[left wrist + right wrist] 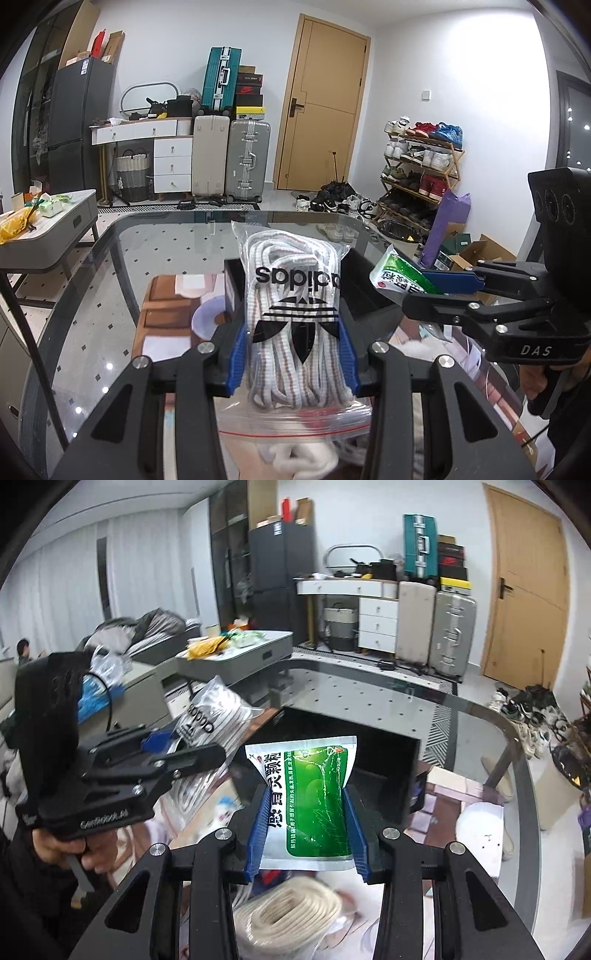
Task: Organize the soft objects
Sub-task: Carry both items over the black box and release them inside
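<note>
1. Bag of laces (pixel 295 325): we see it upright in the left gripper (pixel 293 363), jaws clamped on it, above the glass counter (pixel 110 258).
2. Green sachet (pixel 314 805): pinched in the right gripper (pixel 308 834) jaws, before the black box (pixel 369 746).

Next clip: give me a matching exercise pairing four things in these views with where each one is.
Things:
1. clear zip bag of white laces
2. green foil sachet
3. open black box
4. coil of cream rope

Places:
A. lying below the right gripper
B. in the left gripper
C. on the glass table
D. in the right gripper

Pairs: 1-B, 2-D, 3-C, 4-A
</note>
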Motion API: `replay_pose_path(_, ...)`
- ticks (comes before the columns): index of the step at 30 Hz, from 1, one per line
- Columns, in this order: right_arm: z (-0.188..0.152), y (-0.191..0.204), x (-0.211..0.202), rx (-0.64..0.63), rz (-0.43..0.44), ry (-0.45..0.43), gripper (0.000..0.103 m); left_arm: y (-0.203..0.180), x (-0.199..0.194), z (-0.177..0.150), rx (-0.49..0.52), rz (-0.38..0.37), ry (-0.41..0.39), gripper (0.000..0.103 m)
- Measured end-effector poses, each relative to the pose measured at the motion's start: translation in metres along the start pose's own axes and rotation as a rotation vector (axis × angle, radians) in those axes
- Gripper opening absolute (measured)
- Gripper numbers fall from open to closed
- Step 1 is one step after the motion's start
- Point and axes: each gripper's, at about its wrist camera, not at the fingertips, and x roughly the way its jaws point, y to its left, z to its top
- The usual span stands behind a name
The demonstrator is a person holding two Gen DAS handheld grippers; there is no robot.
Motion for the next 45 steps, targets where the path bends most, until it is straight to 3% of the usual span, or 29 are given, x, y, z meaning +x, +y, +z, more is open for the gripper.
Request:
replay_pose_path(13,0.025,-0.039,0.031,0.083,-0.027,-0.013,0.039,-0.006,0.045,0.023,-0.003,0.015,0.039,0.040)
replay_pose_path(29,0.036,-0.052,0.068,0.057,-0.049,0.029,0.039,-0.001,0.076,0.031,-0.034,0.044,0.045,0.040)
replay_pose_path(45,0.028,-0.048,0.097,-0.076,-0.090,0.163,0.039,-0.022,0.098,0.014,0.114,0.065,0.163,0.039)
